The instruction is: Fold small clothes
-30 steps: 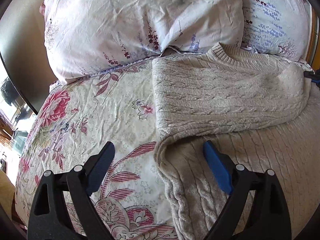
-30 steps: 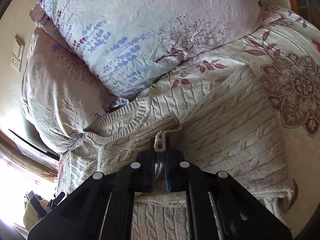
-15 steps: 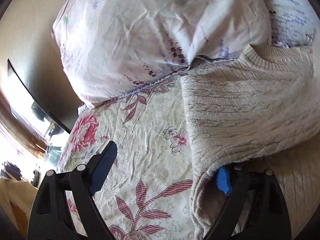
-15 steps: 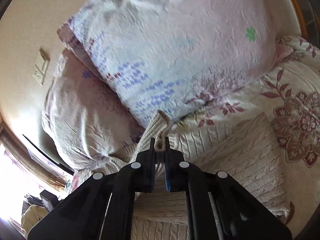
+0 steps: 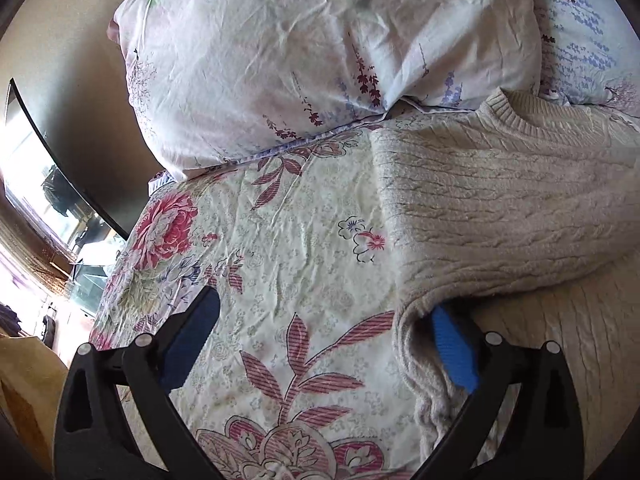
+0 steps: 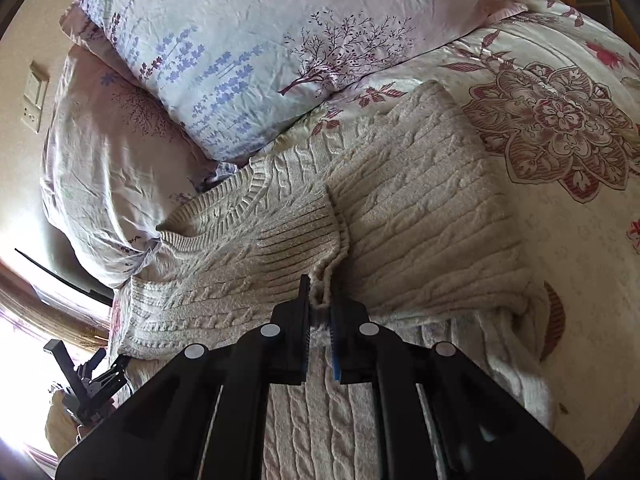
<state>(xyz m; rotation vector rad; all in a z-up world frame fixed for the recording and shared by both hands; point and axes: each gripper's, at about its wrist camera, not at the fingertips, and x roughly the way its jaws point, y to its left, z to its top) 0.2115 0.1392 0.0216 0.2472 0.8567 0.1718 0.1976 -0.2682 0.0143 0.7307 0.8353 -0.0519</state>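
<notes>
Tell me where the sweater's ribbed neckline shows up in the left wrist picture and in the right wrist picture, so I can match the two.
Left wrist view: the ribbed neckline sits at upper right, just under the pillows.
Right wrist view: the ribbed neckline is left of centre, ahead of the right gripper, whose jaws pinch the sleeve cuff.
Shared landmark: the lavender-print pillow, directly behind the neckline in both.
</notes>
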